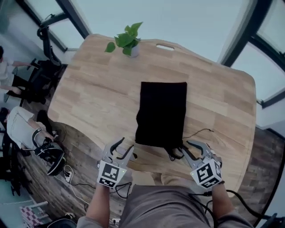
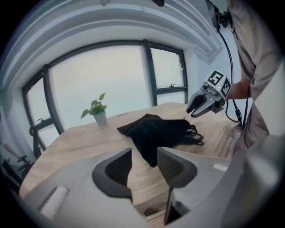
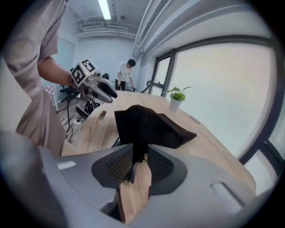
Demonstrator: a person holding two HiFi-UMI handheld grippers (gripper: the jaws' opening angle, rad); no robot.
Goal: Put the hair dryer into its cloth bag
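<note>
PROGRESS: likely late | black rectangular cloth bag [image 1: 161, 113]: lies at near edge of wooden table [image 1: 89, 84]; hair dryer unseen, presumably inside | left gripper [image 1: 124, 147]: jaws apart, empty | right gripper [image 1: 186, 148]: part-open, drawstring [image 1: 174, 153] loose between | REMAINING: withdraw.

A pale wooden table [image 1: 89, 89] with a rounded edge stands by tall windows [image 2: 111, 80] in dark frames, with flat daylight behind them. A potted plant [image 1: 127, 40] sits at its far side. The floor [image 1: 262, 164] is dark wood plank, with cables [image 1: 75, 181] lying on it. A strip light [image 3: 105, 9] runs along the ceiling
</note>
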